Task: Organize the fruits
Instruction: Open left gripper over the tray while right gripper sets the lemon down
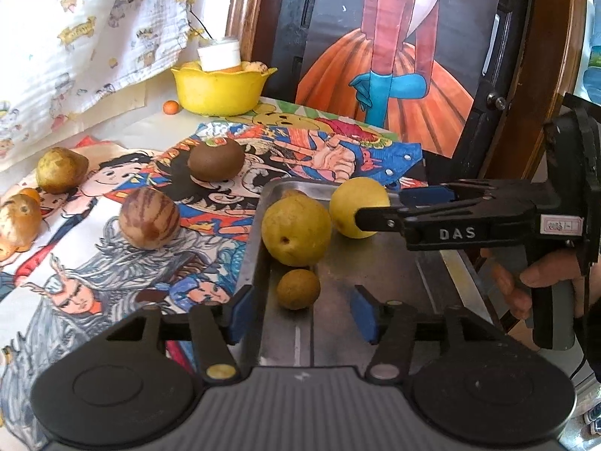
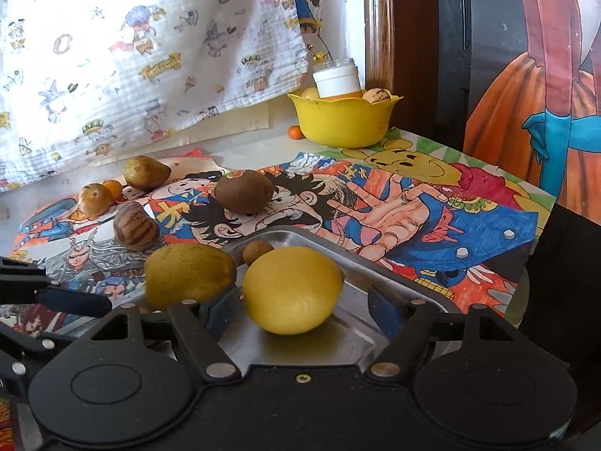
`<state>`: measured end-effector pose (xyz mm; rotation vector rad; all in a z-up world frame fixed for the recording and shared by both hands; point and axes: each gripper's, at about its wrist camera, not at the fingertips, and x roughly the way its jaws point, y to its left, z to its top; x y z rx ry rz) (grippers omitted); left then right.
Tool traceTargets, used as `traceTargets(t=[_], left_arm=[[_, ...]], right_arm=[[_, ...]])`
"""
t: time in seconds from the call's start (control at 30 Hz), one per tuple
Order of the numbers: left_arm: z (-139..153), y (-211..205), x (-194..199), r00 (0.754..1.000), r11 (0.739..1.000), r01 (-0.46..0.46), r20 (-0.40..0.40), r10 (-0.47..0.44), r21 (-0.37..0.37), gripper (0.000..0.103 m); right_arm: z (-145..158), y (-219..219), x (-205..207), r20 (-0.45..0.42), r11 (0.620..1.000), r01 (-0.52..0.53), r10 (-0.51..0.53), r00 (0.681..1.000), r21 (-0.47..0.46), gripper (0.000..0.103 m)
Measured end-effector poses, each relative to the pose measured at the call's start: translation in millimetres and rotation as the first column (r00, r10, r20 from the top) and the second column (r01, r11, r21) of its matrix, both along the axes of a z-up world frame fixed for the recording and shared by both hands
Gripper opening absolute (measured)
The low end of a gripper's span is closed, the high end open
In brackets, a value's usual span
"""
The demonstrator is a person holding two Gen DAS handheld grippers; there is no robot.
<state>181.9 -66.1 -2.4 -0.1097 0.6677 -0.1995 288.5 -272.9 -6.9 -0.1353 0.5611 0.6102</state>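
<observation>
Both hand-held grippers are released — left hand-held gripper [image 1: 296, 310] around the small round brown fruit [image 1: 298, 288], right hand-held gripper [image 2: 300, 310] around the yellow lemon [image 2: 293, 289] — both on the steel tray [image 1: 375, 263]. Draw back straight, nudging nothing.

We see a shiny metal tray [image 1: 375, 263], glossy plastic bowl [image 1: 219, 90], crinkled cloth [image 2: 112, 56], and matt paper drawings [image 2: 413, 203].

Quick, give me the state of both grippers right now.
Left gripper: open, holding nothing; the small brown fruit sits free between its fingers.
Right gripper: open, holding nothing; the lemon rests between its fingers on the tray.
</observation>
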Motion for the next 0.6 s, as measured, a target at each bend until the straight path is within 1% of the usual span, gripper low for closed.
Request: traceTargets(t=[0.07,0.2,0.27,0.4,0.47,0.6], left_arm=[[3,3,-5,1.000,1.000,-0.013,0.011,0.013,0.005,0.070],[8,11,-13,0.999,0.999,-0.039,0.026,0.039,0.006,0.074],[11,14,-18,0.997,0.998,-0.060,0.039,0.060,0.009,0.081],[16,21,-27,0.992,0.995,-0.103,0.070,0.101,0.021,0.092],[18,24,-32,0.989,0.992,-0.123,0.083,0.121,0.025,0.100],[21,31,-42,0.983,0.987,-0.157,0.105,0.154,0.029,0.103]], right_arm=[[2,-2,-5,0.004,1.000,0.003,-0.003,1.000,0.004,0.081],[5,-4,-15,0.007,1.000,0.008,-0.008,1.000,0.007,0.083],[7,-4,-22,0.016,1.000,0.012,-0.012,1.000,0.006,0.084],[14,-7,-38,0.030,1.000,0.025,-0.025,0.999,0.015,0.092],[18,-7,-48,0.039,0.999,0.030,-0.031,0.999,0.017,0.094],[25,-7,-70,0.050,0.999,0.049,-0.050,0.997,0.024,0.100]])
